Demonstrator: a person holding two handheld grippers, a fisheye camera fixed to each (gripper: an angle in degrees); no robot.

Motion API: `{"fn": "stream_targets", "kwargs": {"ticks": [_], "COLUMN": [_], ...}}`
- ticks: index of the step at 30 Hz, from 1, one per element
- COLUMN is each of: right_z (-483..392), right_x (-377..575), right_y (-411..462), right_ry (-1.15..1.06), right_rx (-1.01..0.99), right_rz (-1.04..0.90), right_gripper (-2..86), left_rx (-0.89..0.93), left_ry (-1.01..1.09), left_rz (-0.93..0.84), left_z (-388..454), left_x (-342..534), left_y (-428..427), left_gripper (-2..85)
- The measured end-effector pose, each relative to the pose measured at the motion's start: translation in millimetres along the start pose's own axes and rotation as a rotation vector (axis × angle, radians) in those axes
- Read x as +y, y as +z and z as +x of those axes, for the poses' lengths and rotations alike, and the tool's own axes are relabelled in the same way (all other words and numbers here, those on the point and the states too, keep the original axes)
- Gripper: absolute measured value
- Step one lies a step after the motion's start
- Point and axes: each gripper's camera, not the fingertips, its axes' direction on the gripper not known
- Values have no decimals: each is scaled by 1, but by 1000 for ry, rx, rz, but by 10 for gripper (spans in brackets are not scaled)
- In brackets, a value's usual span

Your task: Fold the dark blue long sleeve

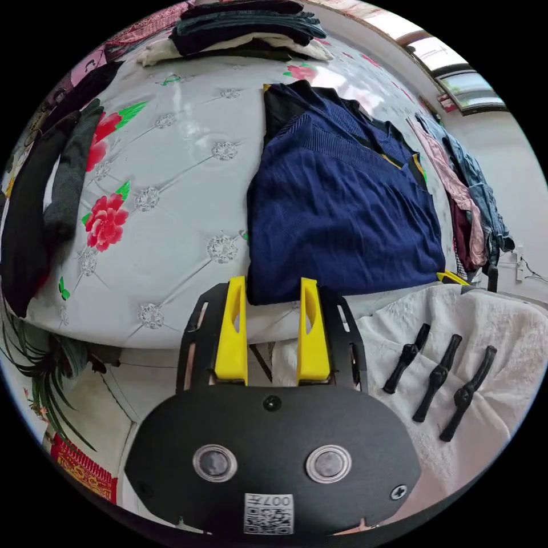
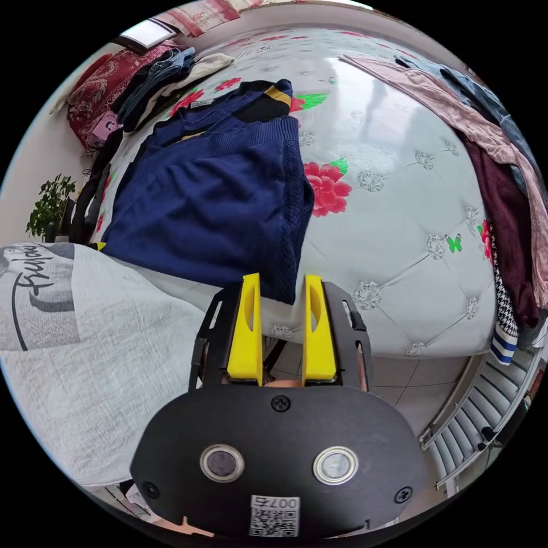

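Note:
The dark blue long sleeve [image 1: 342, 211] lies folded in a block on the white flowered bed [image 1: 171, 171], its near edge at the bed's front. In the right gripper view the same garment [image 2: 217, 200] shows a knit hem and a black and yellow collar part at its far end. My left gripper [image 1: 273, 297] is open, its yellow jaws standing either side of the garment's near left corner without pressing on it. My right gripper [image 2: 281, 294] is open too, jaws apart just short of the near right corner.
A stack of folded dark clothes [image 1: 245, 28] sits at the bed's far end. Dark garments [image 1: 40, 194] lie along one side, pink, denim and maroon ones [image 2: 502, 165] along the other. The person's white top [image 2: 85, 354] is close. A plant [image 2: 48, 205] stands beside the bed.

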Motion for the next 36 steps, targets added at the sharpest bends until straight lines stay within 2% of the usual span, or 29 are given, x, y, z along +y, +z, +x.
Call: {"fn": "stream_targets", "kwargs": {"ticks": [2,6,7,9,11,14,19,23,26,28,31,36], "right_z": [1,10,14,42,73,128,194,229,241,248,260,287], "right_x": [-2,-3,-3,-3,-3,-15,-85,-183,-249,-277,-284,-213], "right_y": [-6,-19,-22,-44,-69,-113,-171,-204,-206,-191,-156,-111], "right_ry": [-42,-120,-124,-102,-62,29,86,136,190,273,358,485], "right_rx": [-1,-45,-61,-238,-408,-602,-825,-935,-848,-734,-677,-608], "right_rz": [-14,-33,-33,-1,79,191,331,450,527,493,443,428], "right_gripper": [62,22,19,9,5,3,2,6,16,28,49,83], "left_rx": [-144,-220,-173,36,374,656,816,808,702,621,585,545], "left_ry": [90,303,304,234,110,47,37,-55,-174,-277,-295,-285], "left_rz": [-32,-91,-125,-153,-110,-9,81,212,275,278,299,296], "left_z": [28,60,53,24,-29,-80,-118,-126,-127,-129,-132,-145], "left_x": [-7,-17,-24,-35,-48,-75,-171,-284,-333,-353,-340,-268], "left_y": [-1,-9,-16,-33,-67,-113,-170,-204,-202,-186,-173,-167], "left_gripper": [111,47,43,40,38,37,37,43,57,83,94,100]}}
